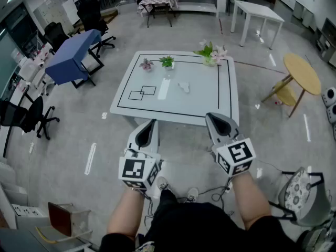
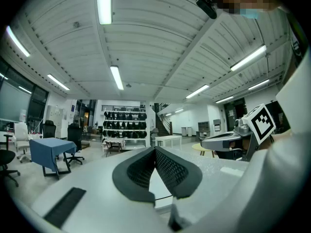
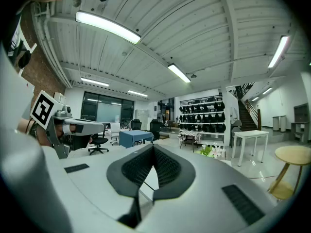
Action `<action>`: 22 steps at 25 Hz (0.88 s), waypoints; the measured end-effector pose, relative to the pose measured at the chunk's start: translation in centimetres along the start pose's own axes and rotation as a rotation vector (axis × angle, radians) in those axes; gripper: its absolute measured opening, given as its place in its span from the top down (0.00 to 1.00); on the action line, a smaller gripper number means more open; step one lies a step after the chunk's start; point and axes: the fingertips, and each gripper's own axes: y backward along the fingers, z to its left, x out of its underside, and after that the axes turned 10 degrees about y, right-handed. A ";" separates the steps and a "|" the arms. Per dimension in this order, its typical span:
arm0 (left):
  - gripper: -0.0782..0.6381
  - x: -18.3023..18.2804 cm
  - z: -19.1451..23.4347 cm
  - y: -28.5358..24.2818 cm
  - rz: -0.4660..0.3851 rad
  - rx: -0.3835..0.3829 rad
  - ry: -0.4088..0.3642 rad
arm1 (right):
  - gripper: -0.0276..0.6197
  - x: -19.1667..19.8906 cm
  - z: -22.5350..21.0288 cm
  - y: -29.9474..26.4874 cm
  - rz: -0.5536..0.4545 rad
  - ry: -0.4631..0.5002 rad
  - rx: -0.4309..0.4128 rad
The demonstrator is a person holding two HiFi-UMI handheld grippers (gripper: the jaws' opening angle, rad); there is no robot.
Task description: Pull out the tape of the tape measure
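A white table (image 1: 226, 96) marked with black lines stands ahead of me. Near its middle lies a small pale object (image 1: 183, 86), possibly the tape measure, too small to tell for sure. My left gripper (image 1: 153, 123) and right gripper (image 1: 211, 116) hover side by side short of the table's near edge, level with each other. Both are shut with nothing between the jaws. In the left gripper view the dark meshed pads (image 2: 167, 171) meet, and the right gripper (image 2: 226, 141) shows beside them. The right gripper view shows its pads (image 3: 167, 169) pressed together too, with the left gripper (image 3: 80, 126) off to the side.
Three small potted plants (image 1: 167, 62) line the table's far edge. A blue-covered table (image 1: 73, 56) and office chairs (image 1: 31, 117) stand left; a round yellow table (image 1: 302, 72) and a white table (image 1: 257, 14) right. A grey stool (image 1: 302, 190) is at my right.
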 end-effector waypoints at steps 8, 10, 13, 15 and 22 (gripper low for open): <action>0.88 -0.2 0.2 -0.1 -0.008 -0.007 0.002 | 0.96 -0.2 -0.2 -0.1 0.003 0.000 0.000; 0.89 -0.3 0.1 -0.2 -0.010 -0.008 0.001 | 0.96 -0.4 -0.3 -0.1 -0.004 -0.013 -0.004; 0.88 -0.6 -0.1 -0.1 -0.017 -0.015 0.004 | 0.96 -0.7 -0.4 0.1 -0.026 -0.034 -0.011; 0.88 -1.0 -0.1 0.0 -0.025 -0.022 0.002 | 0.96 -0.9 -0.5 0.2 -0.029 -0.032 -0.010; 0.88 -1.7 -0.4 -0.6 -0.044 -0.028 -0.009 | 0.96 -1.5 -1.7 0.4 -0.057 -0.022 0.003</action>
